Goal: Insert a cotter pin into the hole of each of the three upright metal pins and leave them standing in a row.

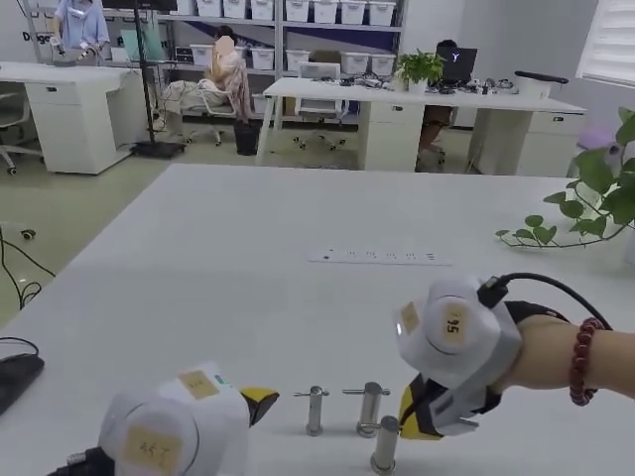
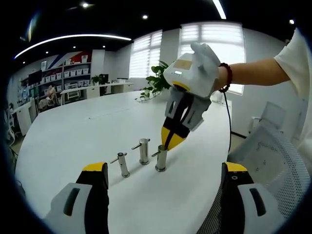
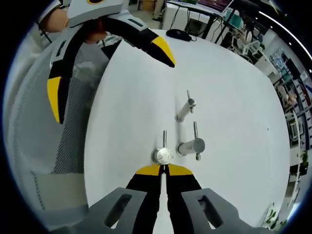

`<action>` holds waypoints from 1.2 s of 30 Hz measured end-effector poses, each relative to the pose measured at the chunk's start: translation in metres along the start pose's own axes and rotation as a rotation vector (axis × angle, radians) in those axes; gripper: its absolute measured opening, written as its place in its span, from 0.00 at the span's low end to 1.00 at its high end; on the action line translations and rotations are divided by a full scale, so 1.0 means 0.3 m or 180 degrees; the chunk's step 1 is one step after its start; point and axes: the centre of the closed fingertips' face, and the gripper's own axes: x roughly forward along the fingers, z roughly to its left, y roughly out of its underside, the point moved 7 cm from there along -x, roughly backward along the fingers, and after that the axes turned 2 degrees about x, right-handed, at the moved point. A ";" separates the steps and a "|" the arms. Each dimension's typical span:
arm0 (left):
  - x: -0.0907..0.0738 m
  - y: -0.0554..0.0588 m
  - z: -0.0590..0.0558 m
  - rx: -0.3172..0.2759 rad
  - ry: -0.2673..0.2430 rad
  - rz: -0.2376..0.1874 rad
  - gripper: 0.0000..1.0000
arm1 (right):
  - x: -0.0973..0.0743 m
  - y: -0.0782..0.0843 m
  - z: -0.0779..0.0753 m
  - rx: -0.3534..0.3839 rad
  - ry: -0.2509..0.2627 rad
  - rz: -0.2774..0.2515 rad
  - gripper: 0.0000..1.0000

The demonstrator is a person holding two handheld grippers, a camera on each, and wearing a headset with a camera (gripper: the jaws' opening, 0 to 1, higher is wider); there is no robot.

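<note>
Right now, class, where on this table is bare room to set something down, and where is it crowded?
Bare: the table between the three metal pins and the socket strip, and beyond it to the far edge. Crowded: the near edge, where the left claw and right claw flank the pins.

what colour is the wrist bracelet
The bracelet is dark red, clearest in the head view.

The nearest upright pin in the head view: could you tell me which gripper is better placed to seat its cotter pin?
Right. The right gripper sits shut at that pin, cotter pin already through it; the left gripper hangs open, short of the row.
</note>
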 end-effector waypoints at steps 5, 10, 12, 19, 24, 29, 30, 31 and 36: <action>0.000 -0.001 0.001 -0.0006 -0.0001 -0.0006 0.96 | -0.002 0.002 0.001 0.0058 -0.0009 -0.0026 0.05; 0.000 0.000 0.001 -0.0008 0.0002 -0.0003 0.96 | -0.012 0.008 -0.001 0.0186 -0.0024 -0.0117 0.11; 0.000 0.000 0.001 -0.0006 0.0003 0.0001 0.96 | -0.013 0.016 -0.001 0.0200 -0.0023 -0.0116 0.11; 0.002 0.001 0.001 -0.0008 0.0003 0.0011 0.96 | -0.016 0.042 0.001 0.0209 -0.0007 -0.0056 0.10; 0.001 0.002 0.003 0.0000 -0.0003 0.0029 0.95 | -0.016 0.039 0.000 0.0203 0.0001 -0.0064 0.08; -0.001 0.001 0.006 -0.0018 -0.0015 0.0017 0.94 | -0.014 0.029 0.001 0.0164 -0.0005 -0.0081 0.05; -0.002 0.001 0.007 -0.0019 -0.0019 0.0015 0.94 | -0.013 0.026 0.000 0.0149 -0.0003 -0.0083 0.05; -0.002 0.000 0.007 -0.0021 -0.0019 0.0014 0.94 | -0.013 0.025 0.000 0.0138 0.0000 -0.0085 0.05; -0.003 0.000 0.008 -0.0017 -0.0023 0.0017 0.94 | -0.012 0.024 0.001 0.0119 0.0011 -0.0063 0.05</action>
